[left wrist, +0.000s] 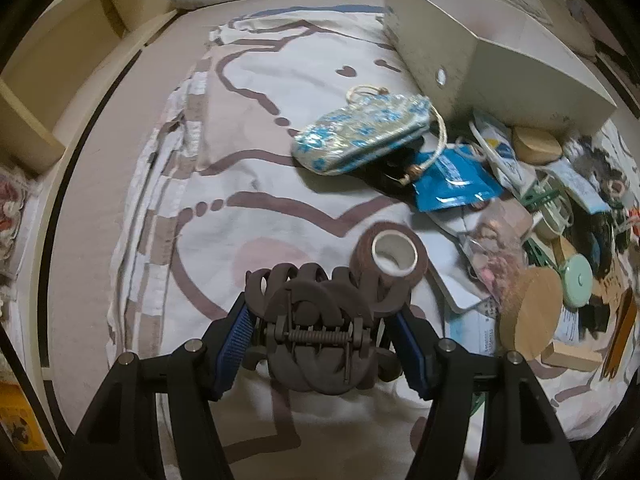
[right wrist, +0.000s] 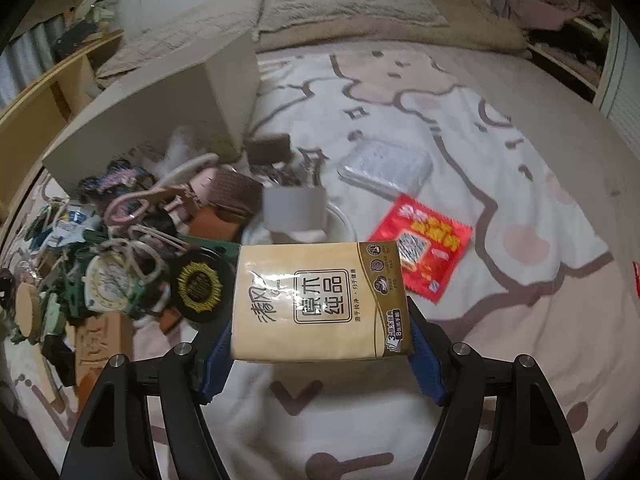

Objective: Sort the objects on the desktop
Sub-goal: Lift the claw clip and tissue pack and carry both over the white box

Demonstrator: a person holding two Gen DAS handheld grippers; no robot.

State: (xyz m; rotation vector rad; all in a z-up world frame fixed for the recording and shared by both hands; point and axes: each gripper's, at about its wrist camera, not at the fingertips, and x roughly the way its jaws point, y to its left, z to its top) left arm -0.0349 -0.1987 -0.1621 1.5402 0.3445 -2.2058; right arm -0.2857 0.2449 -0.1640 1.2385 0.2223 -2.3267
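Left tongs (left wrist: 320, 332): clamped across hair claw clip (left wrist: 320, 328), spring axis crosswise. Right tongs (right wrist: 320, 344): clenched on tissue pack (right wrist: 320, 300), long axis pointing away.

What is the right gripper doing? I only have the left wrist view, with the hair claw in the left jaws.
Observer: The right gripper holds a yellow tissue pack between its pads.
Operator: Anything sorted out beyond it?
Observer: A red sachet lies alone on the blanket, right of the pack.
Operator: Anything else there?
Observer: A clear wrapped packet lies farther back, apart from the sachet.
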